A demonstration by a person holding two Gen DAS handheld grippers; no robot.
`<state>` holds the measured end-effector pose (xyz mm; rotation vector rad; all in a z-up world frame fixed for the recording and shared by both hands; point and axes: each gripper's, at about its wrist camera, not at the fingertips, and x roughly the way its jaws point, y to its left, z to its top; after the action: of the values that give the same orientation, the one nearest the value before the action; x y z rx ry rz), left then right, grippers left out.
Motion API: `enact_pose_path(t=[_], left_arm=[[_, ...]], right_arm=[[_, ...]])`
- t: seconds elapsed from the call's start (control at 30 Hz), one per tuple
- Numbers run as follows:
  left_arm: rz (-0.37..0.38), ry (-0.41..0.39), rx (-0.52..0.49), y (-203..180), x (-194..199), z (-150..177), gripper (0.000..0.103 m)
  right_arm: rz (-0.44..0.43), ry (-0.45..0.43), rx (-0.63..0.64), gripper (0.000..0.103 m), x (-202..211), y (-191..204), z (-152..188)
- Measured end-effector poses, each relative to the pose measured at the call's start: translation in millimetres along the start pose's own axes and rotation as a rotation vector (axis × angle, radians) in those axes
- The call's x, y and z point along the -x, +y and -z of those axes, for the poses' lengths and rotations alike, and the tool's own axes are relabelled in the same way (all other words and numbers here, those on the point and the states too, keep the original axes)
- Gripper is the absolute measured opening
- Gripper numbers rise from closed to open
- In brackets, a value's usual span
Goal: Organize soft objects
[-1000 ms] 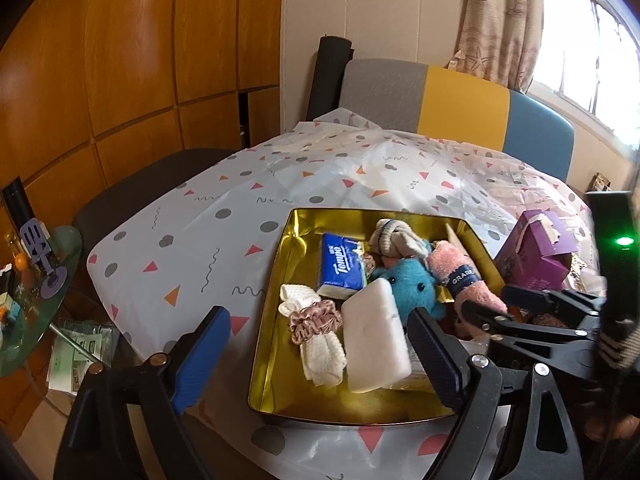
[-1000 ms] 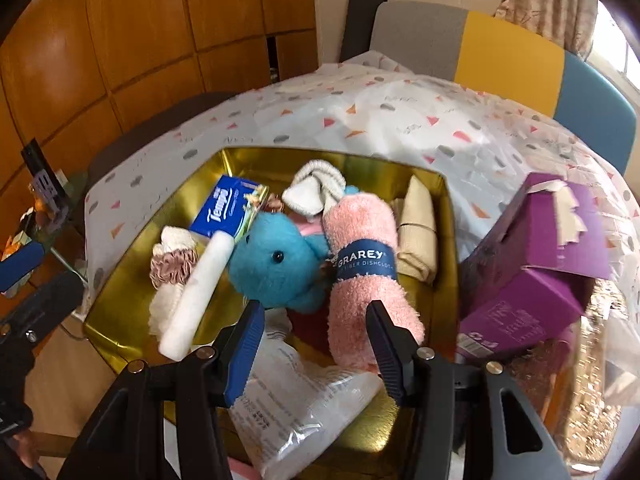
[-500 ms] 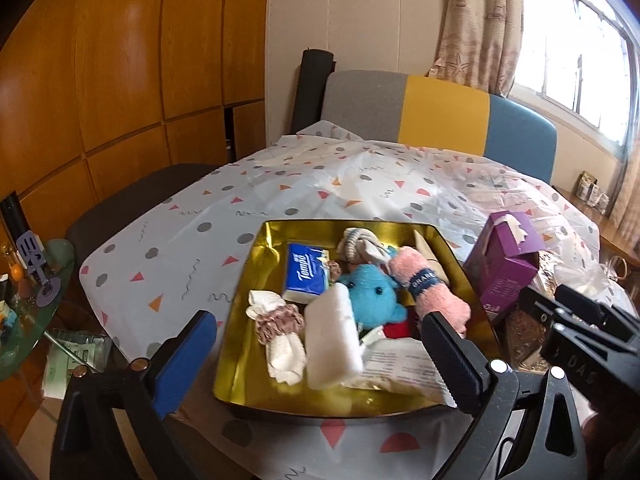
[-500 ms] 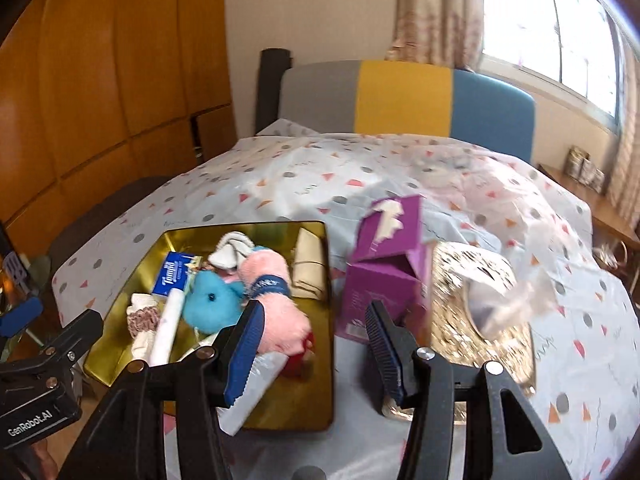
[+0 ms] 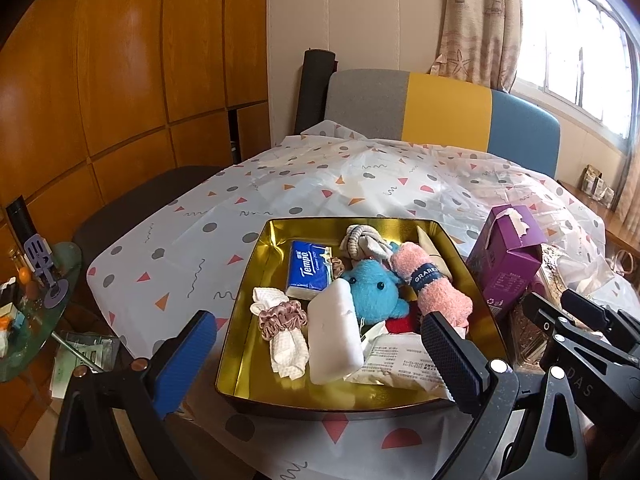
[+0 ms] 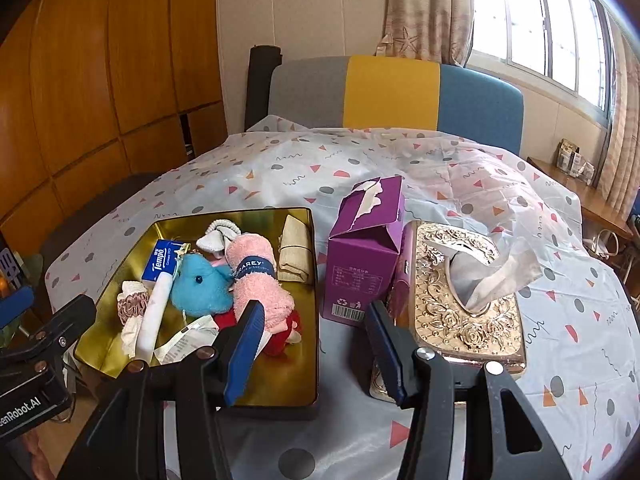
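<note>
Soft items (blue plush toy [image 5: 374, 294], pink rolled towel [image 5: 434, 290], white sponge block [image 5: 334, 338]) all inside gold metal tray [image 5: 256, 344]. Left gripper [image 5: 316, 354] spread wide, empty. Right gripper [image 6: 316, 346] part-open, empty, hovering at tray edge. Judgement: sorting near done; keep both grippers clear of tray, avoid snagging purple tissue box [image 6: 366, 260].

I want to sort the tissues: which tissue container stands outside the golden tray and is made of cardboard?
The purple tissue box, beside the ornate gold tissue holder.

The plush toy [image 5: 374, 294] lies in the tray [image 5: 256, 276], left of the carton [image 5: 506, 258].
</note>
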<state>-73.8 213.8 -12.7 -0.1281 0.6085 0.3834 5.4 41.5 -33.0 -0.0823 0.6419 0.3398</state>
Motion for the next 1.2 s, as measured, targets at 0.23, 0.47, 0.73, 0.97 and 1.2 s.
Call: enact_pose_path(t=[0.23,0.47,0.73,0.97,1.2], left_arm=[[-0.005,0.004,-0.003,0.8,-1.3,0.2,0.103],[-0.008,0.009,-0.004,1.3,-2.6,0.6,0.103],[-0.008,0.014,0.001,2.4,-4.5,1.0,0.103],[-0.011,0.017,0.004,3.5,-5.2,1.5,0.103],[-0.015,0.018,0.006,3.7,-5.1,2.2,0.103]], right_arm=[[-0.002,0.004,-0.005,0.053,-1.2,-0.2,0.2],[-0.004,0.008,-0.005,0.053,-2.9,0.0,0.6],[-0.002,0.013,-0.006,0.053,-4.3,0.1,1.5],[-0.005,0.016,-0.002,0.053,-4.5,1.2,2.0],[-0.004,0.016,-0.001,0.053,-4.0,1.5,2.2]])
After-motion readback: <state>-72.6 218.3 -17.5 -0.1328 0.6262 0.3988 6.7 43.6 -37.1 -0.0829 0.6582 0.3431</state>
